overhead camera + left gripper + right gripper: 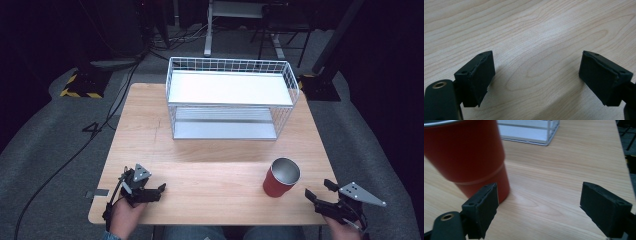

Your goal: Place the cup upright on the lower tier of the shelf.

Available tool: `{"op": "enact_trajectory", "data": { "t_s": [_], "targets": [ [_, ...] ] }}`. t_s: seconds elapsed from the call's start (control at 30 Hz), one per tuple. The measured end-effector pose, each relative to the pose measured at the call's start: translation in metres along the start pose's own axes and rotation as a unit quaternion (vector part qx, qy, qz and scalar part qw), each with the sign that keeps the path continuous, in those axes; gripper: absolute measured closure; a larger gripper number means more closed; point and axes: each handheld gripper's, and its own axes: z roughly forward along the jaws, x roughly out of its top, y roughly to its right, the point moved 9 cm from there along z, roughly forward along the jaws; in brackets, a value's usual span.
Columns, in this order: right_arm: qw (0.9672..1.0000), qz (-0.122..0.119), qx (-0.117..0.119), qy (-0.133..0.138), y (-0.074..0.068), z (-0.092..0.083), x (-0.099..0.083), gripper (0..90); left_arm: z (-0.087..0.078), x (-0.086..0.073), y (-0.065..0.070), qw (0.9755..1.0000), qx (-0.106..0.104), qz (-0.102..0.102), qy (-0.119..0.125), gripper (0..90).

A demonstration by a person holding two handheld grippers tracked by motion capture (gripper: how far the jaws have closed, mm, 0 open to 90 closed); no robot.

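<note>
Right gripper (316, 192) sits at the table's near right corner, jaws spread wide, nothing between them. In the right gripper view, its (539, 202) jaws frame bare wood, with the red cup (466, 157) just ahead of 1 jaw, close but whether touching I cannot tell. In the high view, the cup (281, 178) stands upright on the wooden table (200, 150), near the right gripper, metal-lined inside, open end up. Left gripper (159, 190) is at the near left edge, well apart from the cup. In the left gripper view, its (536, 75) jaws are also spread wide, over bare wood. White wire rack (230, 97) with 2 shelves stands at the far side of the table, beyond the cup.
</note>
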Motion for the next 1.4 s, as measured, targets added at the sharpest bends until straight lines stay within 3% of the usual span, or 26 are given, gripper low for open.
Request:
{"op": "enact_trajectory", "data": {
  "t_s": [0.07, 0.2, 0.37, 0.73, 0.97, 1.2, 1.37, 1.4],
  "targets": [
    [0.9999, -0.005, 0.014, 0.002, -0.012, 0.0, 0.0, 15.7, 0.0, 0.0, 0.0, 1.0, 0.0, -0.002, 0.001, 14.1],
    [0.9996, -0.002, 0.028, -0.001, -0.024, 0.002, -0.001, 15.7, 0.0, 0.0, 0.0, 1.0, -0.001, 0.001, 0.0, 14.1],
    [0.9987, -0.021, 0.046, -0.012, -0.043, 0.009, -0.004, 15.5, 0.001, 0.0, 0.0, 1.0, -0.001, 0.001, 0.001, 14.1],
    [0.9963, -0.036, 0.073, -0.027, -0.065, 0.024, -0.011, 13.3, 0.0, 0.0, 0.001, 1.0, -0.002, 0.001, -0.001, 14.1],
    [0.9963, -0.037, 0.07, -0.033, -0.072, 0.043, -0.014, 10.7, 0.0, 0.0, 0.001, 1.0, -0.003, 0.002, -0.001, 14.1],
    [0.9974, -0.023, 0.059, -0.034, -0.08, 0.06, -0.014, 7.4, -0.001, -0.001, 0.002, 1.0, -0.004, 0.006, -0.003, 14.1],
    [0.9986, -0.011, 0.042, -0.029, -0.082, 0.068, -0.012, 6.6, -0.001, -0.001, 0.003, 0.9999, -0.006, 0.01, -0.002, 14.1],
    [0.9992, -0.007, 0.03, -0.027, -0.08, 0.071, -0.012, 6.6, -0.001, -0.001, 0.003, 0.9999, -0.006, 0.01, -0.002, 14.1]
  ]
}}
